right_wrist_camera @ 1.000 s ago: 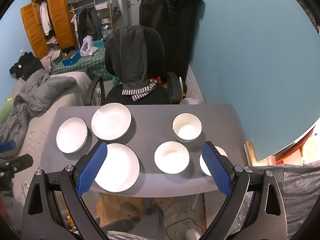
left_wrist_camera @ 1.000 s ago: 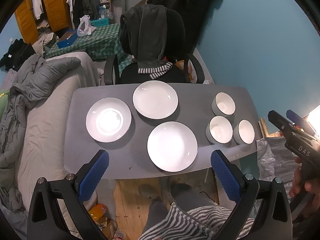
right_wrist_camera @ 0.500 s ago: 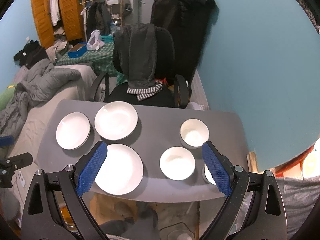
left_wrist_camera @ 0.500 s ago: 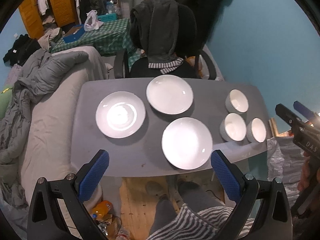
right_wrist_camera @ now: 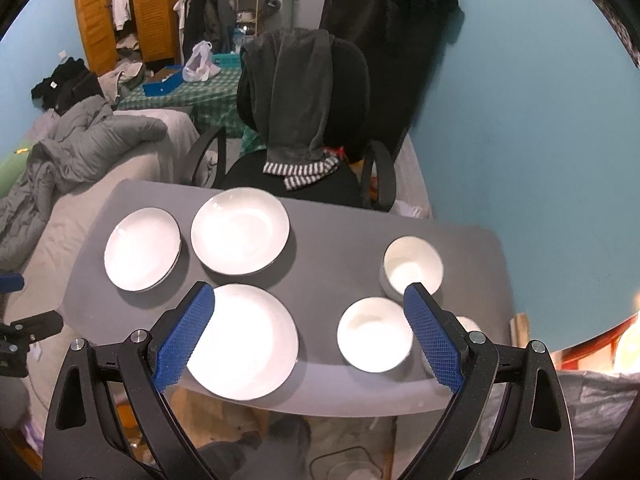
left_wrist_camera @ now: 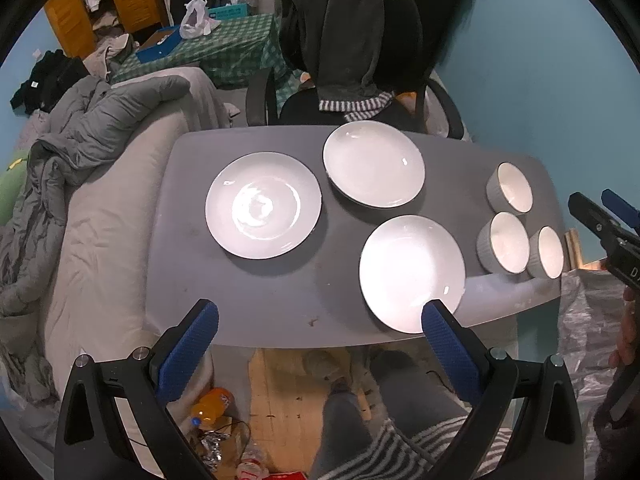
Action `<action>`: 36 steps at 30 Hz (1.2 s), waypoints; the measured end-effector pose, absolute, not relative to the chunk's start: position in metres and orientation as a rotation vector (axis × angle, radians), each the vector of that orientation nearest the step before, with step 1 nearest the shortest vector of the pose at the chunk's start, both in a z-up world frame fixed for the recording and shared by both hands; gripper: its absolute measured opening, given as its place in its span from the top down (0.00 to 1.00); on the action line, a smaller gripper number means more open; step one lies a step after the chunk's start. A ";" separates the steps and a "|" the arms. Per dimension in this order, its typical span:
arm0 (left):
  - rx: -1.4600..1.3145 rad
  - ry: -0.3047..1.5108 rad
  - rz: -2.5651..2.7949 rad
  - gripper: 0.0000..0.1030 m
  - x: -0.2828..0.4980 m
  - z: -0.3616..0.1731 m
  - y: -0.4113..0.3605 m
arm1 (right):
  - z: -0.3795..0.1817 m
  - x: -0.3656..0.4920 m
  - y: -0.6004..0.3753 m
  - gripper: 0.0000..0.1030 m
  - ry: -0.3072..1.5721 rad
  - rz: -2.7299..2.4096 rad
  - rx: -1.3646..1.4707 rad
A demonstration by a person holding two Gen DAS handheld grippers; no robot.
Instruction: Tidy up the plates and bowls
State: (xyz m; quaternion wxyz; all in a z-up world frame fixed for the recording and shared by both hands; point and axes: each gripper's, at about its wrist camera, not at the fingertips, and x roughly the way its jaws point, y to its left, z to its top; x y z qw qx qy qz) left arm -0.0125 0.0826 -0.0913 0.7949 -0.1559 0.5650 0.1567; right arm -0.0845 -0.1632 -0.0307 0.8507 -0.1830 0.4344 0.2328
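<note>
Three white plates lie on the grey table (left_wrist_camera: 280, 304): a left plate (left_wrist_camera: 263, 205), a far plate (left_wrist_camera: 373, 164) and a near plate (left_wrist_camera: 411, 272). Three white bowls stand at the right end: far bowl (left_wrist_camera: 511, 188), middle bowl (left_wrist_camera: 505, 242), near bowl (left_wrist_camera: 548, 252). My left gripper (left_wrist_camera: 320, 316) hangs open above the table's near edge, holding nothing. My right gripper (right_wrist_camera: 308, 300) is open too, above the near plate (right_wrist_camera: 244, 340) and middle bowl (right_wrist_camera: 374, 334). Its right finger hides most of the near bowl (right_wrist_camera: 468, 324). The far bowl (right_wrist_camera: 413, 266) shows beyond it.
An office chair (right_wrist_camera: 304, 120) draped with a dark hoodie stands behind the table. A bed with a grey duvet (left_wrist_camera: 80, 140) runs along the left. A blue wall is to the right. A person's legs and striped sleeve (left_wrist_camera: 380, 448) show below; bottles lie on the wooden floor (left_wrist_camera: 288, 392).
Both grippers have come closer to the table, so plates and bowls look larger and shifted right in the left wrist view. Nothing on the table has moved. Both stay open.
</note>
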 end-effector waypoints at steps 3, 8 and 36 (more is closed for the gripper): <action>-0.347 1.216 0.332 0.00 -0.007 -0.097 0.086 | -0.042 -0.078 -0.162 0.09 0.950 0.493 -0.374; -0.355 1.211 0.304 0.00 0.003 -0.113 0.087 | -0.065 -0.067 -0.161 0.09 1.003 0.521 -0.347; -0.355 1.444 0.177 0.00 0.058 -0.251 0.075 | -0.222 -0.031 -0.151 0.09 1.355 0.633 -0.477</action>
